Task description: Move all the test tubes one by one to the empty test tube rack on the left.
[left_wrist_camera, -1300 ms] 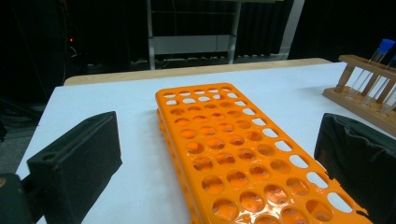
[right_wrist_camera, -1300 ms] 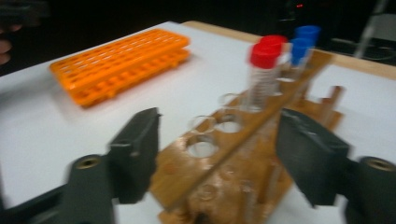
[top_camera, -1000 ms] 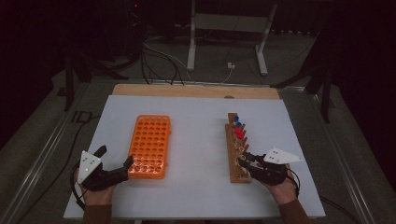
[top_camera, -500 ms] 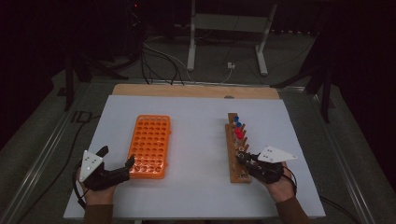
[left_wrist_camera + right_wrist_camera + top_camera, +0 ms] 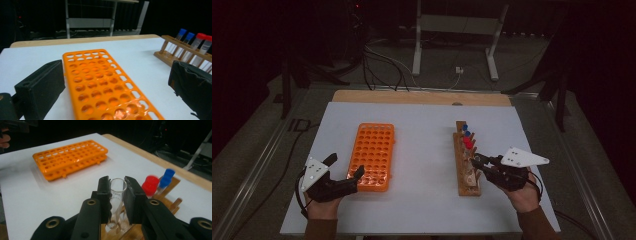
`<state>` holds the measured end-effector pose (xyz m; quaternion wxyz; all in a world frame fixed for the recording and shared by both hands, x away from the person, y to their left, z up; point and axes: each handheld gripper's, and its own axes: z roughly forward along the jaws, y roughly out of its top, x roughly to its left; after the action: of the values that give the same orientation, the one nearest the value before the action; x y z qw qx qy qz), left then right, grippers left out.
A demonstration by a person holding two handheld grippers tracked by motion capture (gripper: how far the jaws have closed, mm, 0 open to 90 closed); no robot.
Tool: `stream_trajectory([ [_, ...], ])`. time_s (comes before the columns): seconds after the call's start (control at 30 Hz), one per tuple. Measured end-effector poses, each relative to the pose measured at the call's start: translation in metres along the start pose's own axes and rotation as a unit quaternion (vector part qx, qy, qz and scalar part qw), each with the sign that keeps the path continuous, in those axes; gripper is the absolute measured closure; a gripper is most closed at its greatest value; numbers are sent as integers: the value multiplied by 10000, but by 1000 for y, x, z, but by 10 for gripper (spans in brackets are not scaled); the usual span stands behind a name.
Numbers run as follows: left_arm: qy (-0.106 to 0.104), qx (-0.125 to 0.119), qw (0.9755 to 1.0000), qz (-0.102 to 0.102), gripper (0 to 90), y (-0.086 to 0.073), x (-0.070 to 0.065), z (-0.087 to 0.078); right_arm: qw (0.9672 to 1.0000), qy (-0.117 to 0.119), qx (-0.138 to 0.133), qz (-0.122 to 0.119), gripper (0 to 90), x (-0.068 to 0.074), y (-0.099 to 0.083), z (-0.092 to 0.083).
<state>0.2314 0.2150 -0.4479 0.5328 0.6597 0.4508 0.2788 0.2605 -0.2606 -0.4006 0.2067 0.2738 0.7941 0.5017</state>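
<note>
- Broadly, the white tabletop (image 5: pixel 422 150) carries an orange rack (image 5: pixel 373 156) at left and a wooden rack (image 5: pixel 467 165) at right.
- Left gripper (image 5: pixel 346 172) sits at the orange rack's near end, fingers wide apart, holding nothing.
- Right gripper (image 5: pixel 117 195) has its fingers clamped on a clear, uncapped tube (image 5: pixel 117 200) above the wooden rack.
- Red (image 5: pixel 150 185) and blue (image 5: pixel 167 177) capped tubes stand just beyond.

The red cap (image 5: pixel 150 185) (beside the blue one) is blurred.
</note>
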Motion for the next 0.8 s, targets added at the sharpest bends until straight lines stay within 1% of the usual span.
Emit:
stream_trajectory([
  [0.03, -49, -14, 10000, 18, 14, 2, -2, 0, 10000, 11, -34, -4, 762, -1, 5, -1],
  [0.07, -110, -26, 9999, 95, 14, 7, -7, 2, 10000, 14, -42, 0, 762, -2, 8, -1],
  [0.13, -175, -63, 9997, 157, 14, 12, -13, 4, 10000, 44, -63, 36, 762, -3, 12, 0],
  [0.17, -175, -63, 9997, 157, 14, 12, -13, 4, 9999, 65, -77, 68, 762, -3, 13, 2],
  [0.2, -276, -104, 9994, 178, 14, 16, -19, 8, 9999, 86, -73, 104, 762, -3, 14, 3],
  [0.23, -276, -104, 9994, 178, 14, 16, -19, 8, 9999, 86, -73, 104, 762, -3, 14, 3],
  [0.27, -344, -105, 9992, 175, 14, 17, -23, 11, 9998, 124, -70, 120, 762, -2, 17, 7],
  [0.3, -457, -78, 9987, 196, 14, 20, -31, 17, 9998, 146, -70, 132, 762, -1, 18, 9],
  [0.33, -457, -78, 9987, 196, 14, 20, -31, 17, 9998, 146, -70, 132, 762, -1, 18, 9],
  [0.43, -613, -17, 9976, 320, 14, 22, -43, 29, 9996, 231, -83, 142, 762, 3, 25, 18],
  [0.53, -794, 6, 9959, 444, 14, 25, -56, 41, 9994, 284, -85, 150, 761, 5, 28, 22],
  [0.57, -853, 17, 9952, 488, 14, 26, -60, 44, 9993, 324, -66, 152, 761, 7, 31, 27],
  [0.67, -1033, 14, 9930, 574, 14, 29, -72, 56, 9992, 391, -43, 121, 761, 9, 35, 33],
  [0.7, -1134, 7, 9915, 634, 14, 31, -80, 63, 9991, 413, -28, 120, 761, 10, 36, 35],
  [0.73, -1134, 7, 9915, 634, 14, 31, -80, 63, 9990, 427, -19, 118, 762, 11, 37, 38],
  [0.77, -1173, 24, 9908, 677, 14, 32, -83, 66, 9990, 427, -19, 118, 762, 11, 37, 38],
  [0.8, -1210, 12, 9903, 690, 14, 33, -86, 70, 9989, 460, 2, 119, 762, 13, 39, 42],
])
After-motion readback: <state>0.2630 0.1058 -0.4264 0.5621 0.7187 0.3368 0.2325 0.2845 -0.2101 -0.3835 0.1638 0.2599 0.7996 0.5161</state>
